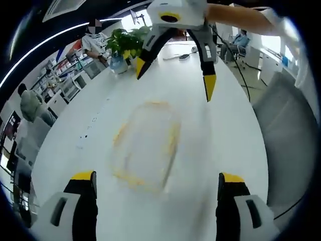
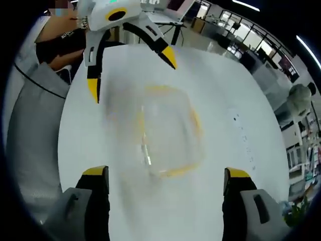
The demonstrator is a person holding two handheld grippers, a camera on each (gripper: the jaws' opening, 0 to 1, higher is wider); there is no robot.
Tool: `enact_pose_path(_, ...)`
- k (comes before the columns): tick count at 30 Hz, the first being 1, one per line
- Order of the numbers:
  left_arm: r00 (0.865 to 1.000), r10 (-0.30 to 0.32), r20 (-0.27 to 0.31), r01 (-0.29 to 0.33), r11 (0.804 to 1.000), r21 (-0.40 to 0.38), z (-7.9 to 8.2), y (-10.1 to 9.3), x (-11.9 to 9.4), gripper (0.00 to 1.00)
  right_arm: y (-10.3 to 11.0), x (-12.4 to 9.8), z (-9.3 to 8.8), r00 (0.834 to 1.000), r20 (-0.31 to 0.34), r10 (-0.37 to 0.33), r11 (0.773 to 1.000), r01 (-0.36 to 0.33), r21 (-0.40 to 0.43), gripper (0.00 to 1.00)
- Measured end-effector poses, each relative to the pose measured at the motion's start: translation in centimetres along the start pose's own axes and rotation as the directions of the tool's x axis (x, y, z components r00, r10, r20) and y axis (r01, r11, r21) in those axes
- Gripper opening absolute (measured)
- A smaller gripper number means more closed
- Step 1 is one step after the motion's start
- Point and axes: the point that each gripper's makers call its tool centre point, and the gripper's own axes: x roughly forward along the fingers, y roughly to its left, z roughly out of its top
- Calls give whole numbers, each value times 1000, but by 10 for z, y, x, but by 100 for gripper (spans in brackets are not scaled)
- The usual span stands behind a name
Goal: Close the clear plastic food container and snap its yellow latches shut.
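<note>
A clear plastic food container with yellow trim lies on the white table, blurred by motion, so its lid and latches cannot be made out. My left gripper hovers above its near side, jaws wide apart with nothing between them. The right gripper comes in from the far side, open, its yellow tips just beyond the container. In the right gripper view the container sits between my right gripper, open and empty, and the left gripper across from it.
A potted plant stands at the far end of the table. A person sits behind it, and shelves line the left. The table edge falls away on the left beside a person's grey clothing.
</note>
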Motion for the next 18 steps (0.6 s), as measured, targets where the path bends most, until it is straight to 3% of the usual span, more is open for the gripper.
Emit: enact_pose_path(18,986,147,73,-138,984,-115,-9,-56,-52,99,45,-41,-8,995,49,-90,995,88,37,87)
